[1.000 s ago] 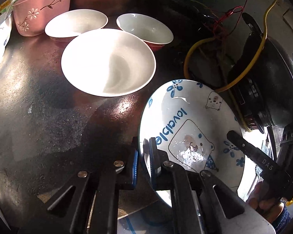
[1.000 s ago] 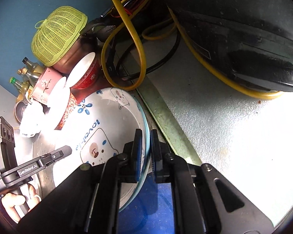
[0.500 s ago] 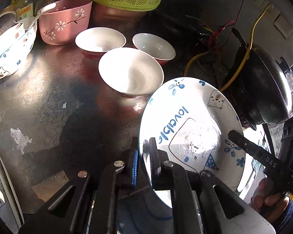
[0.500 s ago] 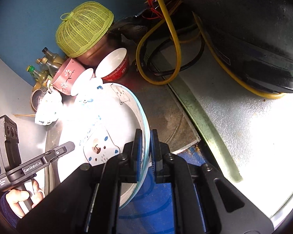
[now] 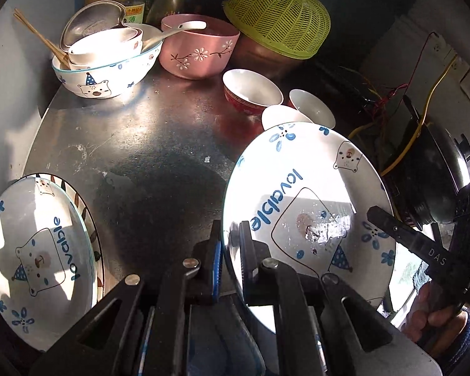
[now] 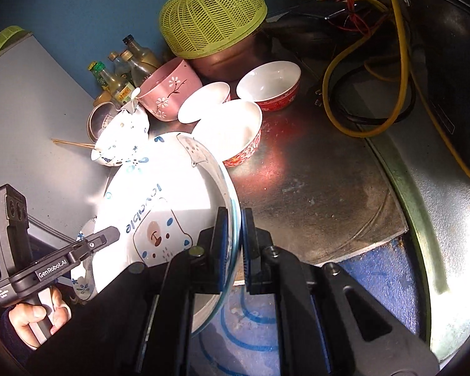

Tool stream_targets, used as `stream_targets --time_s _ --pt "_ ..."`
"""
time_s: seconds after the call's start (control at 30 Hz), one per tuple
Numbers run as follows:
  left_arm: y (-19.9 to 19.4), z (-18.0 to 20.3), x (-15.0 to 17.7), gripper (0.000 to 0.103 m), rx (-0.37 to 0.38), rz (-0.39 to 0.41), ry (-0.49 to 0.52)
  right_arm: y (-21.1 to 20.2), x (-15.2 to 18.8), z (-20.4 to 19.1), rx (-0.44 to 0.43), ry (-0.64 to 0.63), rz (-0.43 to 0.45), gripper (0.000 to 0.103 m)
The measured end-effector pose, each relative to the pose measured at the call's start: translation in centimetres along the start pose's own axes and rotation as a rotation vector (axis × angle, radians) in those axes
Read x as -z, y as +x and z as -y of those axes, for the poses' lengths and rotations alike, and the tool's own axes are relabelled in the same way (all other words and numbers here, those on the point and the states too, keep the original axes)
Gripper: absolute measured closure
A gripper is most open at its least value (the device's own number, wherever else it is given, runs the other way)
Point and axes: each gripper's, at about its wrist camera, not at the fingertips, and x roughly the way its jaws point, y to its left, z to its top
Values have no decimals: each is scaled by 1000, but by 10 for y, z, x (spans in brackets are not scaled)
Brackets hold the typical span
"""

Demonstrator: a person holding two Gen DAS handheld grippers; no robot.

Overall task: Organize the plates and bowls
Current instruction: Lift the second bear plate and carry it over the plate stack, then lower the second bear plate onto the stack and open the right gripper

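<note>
Two-handed carry of the white ceramic plate with blue flowers, a bear drawing and the word "lovable" (image 5: 310, 206). Your left claw (image 5: 230, 250) is clenched on the plate's near-left rim; your right claw (image 6: 233, 235) is clamped on the opposite rim, so the plate hangs tilted on edge above the grey metal tabletop (image 5: 147, 156), clear of it.

A matching white bear-printed plate (image 5: 34, 250) lies at the tabletop's left edge, on top of a dark-rimmed patterned plate (image 5: 87, 219) — judged the likely stack to join.

To do this step well:
- Keep both grips firm and move the two claws as one; any twist between them loads the rim.
- Level the plate before lowering, and centre it over the stack.
- Steer wide of the three red-sided white bowls (image 5: 250, 89) just behind the plate's far edge.
- Release only once the plate is resting — one claw first, then the other.

Glazed ceramic on narrow pads may slip; go slowly.
</note>
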Motion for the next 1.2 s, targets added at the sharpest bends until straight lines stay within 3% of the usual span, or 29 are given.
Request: stream_targets --time_s 0.77,1.2 --pt "-86 -154 47 96 -195 127 -345 85 18 -157 -197 -316 -191 94" --pt "-99 -213 67 96 -252 131 -458 130 41 -212 -224 -407 -284 94"
